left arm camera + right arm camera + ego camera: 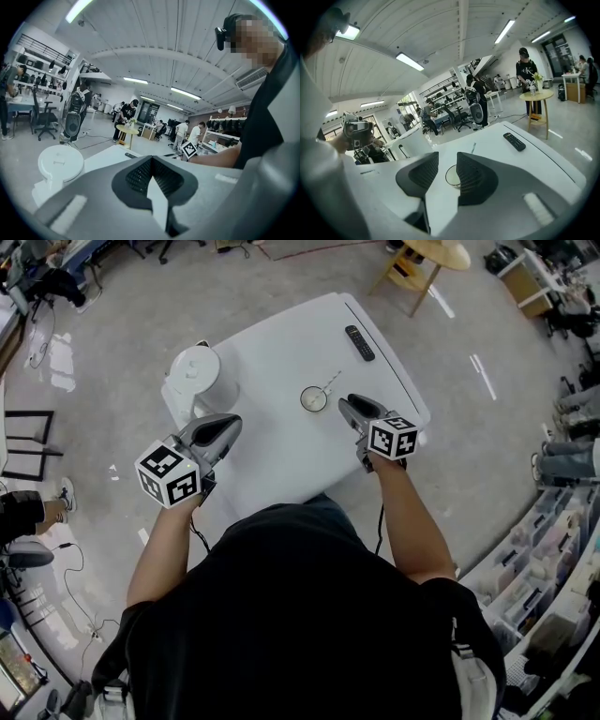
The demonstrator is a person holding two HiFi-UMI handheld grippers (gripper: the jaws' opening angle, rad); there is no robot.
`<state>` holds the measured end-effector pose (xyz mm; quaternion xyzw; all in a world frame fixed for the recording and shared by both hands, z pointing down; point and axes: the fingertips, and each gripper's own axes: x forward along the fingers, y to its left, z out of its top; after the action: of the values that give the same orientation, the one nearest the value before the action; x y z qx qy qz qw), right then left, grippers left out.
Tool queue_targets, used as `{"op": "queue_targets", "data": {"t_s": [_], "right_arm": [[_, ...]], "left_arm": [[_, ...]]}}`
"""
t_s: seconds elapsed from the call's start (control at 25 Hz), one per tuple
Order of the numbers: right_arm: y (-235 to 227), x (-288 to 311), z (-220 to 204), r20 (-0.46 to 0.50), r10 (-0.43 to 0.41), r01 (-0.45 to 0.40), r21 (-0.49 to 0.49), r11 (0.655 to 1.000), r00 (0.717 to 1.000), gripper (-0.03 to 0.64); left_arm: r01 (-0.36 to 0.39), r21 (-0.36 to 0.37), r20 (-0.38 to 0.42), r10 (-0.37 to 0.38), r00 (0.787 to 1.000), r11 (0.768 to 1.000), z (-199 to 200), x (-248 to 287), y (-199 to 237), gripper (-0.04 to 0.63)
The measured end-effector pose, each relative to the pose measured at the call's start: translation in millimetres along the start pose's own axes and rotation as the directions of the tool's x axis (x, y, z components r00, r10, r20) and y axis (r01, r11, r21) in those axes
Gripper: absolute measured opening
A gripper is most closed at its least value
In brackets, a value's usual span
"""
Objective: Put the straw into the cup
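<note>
Fingers (476, 180) of my right gripper (447, 158) sit released with the small round pale cup (452, 177) at their twelve o'clock, my left gripper (150, 159) clenched empty.

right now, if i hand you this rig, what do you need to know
Left gripper: shut, empty, held at the table's near left side.
Right gripper: open, empty, aimed at the cup, which shows just beyond its jaws.
The cup stands upright mid-table. The straw lies flat on the table right by the cup's far side. The remote sits farther back, out of the way.
Done: nothing yet; the straw is not picked up.
Left: grasp the straw, lift it, and put it into the cup.
</note>
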<state>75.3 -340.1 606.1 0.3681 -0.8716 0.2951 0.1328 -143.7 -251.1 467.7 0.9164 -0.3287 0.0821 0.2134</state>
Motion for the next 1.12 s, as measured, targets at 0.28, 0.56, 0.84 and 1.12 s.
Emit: {"op": "queue_targets", "data": {"t_s": [0.28,0.56,0.84,1.12], "right_arm": [[17,-23,9,0.034,-0.016,0.017,-0.028,0.999,0.999,0.146],[28,-43,9,0.056,-0.033,0.036,-0.048,0.998,0.998,0.146],[44,-61,7,0.071,-0.039,0.043,-0.061,0.997,0.997,0.146],[61,-71,3,0.082,-0.036,0.042,-0.072,0.997,0.996,0.144]], "left_arm": [[0.011,0.03,0.026,-0.012,1.0,0.999,11,-14,-14,0.0],[0.019,0.048,0.043,-0.021,0.999,0.999,15,-27,-26,0.0],[0.019,0.062,0.057,-0.022,0.998,0.998,18,-42,-37,0.002],[0.012,0.064,0.065,-0.016,0.998,0.998,14,-58,-40,0.001]]}}
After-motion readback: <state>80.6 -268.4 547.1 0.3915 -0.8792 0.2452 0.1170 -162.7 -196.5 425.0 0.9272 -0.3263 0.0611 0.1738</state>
